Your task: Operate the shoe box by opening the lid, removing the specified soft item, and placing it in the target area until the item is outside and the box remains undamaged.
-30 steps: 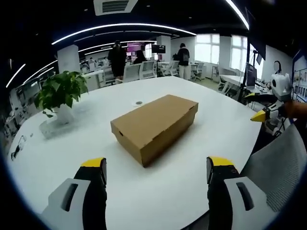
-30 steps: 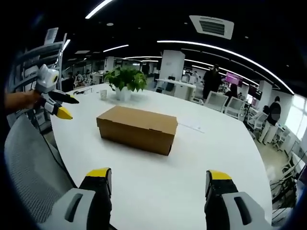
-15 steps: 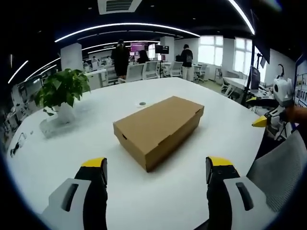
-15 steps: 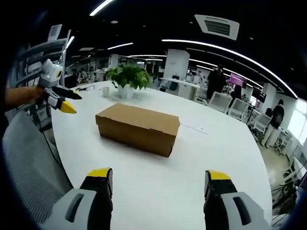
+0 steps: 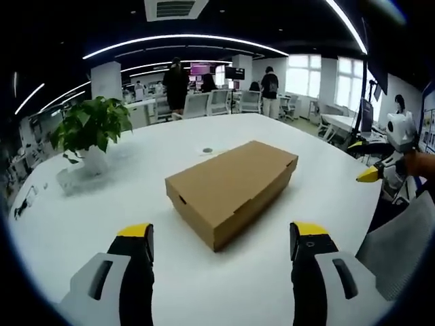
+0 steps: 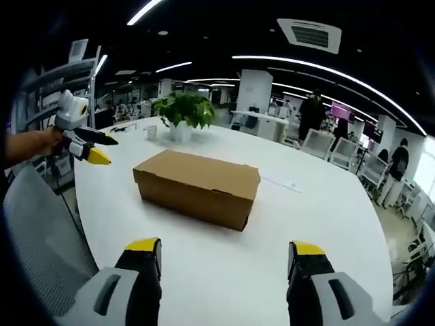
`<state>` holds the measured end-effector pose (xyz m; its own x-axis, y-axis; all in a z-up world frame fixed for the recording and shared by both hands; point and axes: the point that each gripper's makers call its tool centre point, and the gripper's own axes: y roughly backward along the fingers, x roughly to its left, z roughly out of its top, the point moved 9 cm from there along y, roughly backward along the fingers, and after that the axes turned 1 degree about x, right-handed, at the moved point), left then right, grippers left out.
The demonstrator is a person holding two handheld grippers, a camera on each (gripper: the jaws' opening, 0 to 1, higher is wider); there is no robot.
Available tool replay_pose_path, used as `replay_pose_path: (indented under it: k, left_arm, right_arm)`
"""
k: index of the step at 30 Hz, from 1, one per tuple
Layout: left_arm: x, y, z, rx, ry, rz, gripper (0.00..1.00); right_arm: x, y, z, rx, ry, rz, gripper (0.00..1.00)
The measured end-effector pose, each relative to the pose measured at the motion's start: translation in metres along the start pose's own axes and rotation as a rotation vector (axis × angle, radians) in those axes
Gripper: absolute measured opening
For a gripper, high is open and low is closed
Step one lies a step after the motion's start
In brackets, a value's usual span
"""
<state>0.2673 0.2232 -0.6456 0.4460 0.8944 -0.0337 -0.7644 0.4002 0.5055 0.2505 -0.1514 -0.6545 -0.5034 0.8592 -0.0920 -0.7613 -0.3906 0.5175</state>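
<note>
- i'm holding the left gripper [image 5: 221, 248] and right gripper [image 6: 224, 261] wide apart, gripping nothing
- shoe box [image 5: 231, 189] is sitting closed on the white table [image 5: 102, 224], near the potted plant [image 5: 92, 132]

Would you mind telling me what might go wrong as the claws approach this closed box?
The shoe box is light cardboard on a smooth white table; pushing its closed lid might slide it instead. Pinching the thin lid edge with the open left claw or right claw could crease it.
</note>
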Motion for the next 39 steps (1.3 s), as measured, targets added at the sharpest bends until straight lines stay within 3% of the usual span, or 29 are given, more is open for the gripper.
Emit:
replay_pose_path:
  k: [13, 22, 39]
  left_arm:
    - [0.009, -0.009, 0.002, 0.005, 0.039, 0.018, 0.84]
    - [0.008, -0.027, -0.006, 0.025, 0.047, 0.001, 0.83]
    - [0.001, -0.061, -0.018, 0.07, 0.081, 0.029, 0.82]
  right_arm:
    - [-0.018, -0.025, 0.006, 0.014, 0.047, 0.011, 0.73]
    - [-0.027, -0.044, 0.01, 0.014, 0.035, 0.062, 0.7]
    - [-0.039, -0.089, 0.008, 0.005, 0.118, 0.121, 0.64]
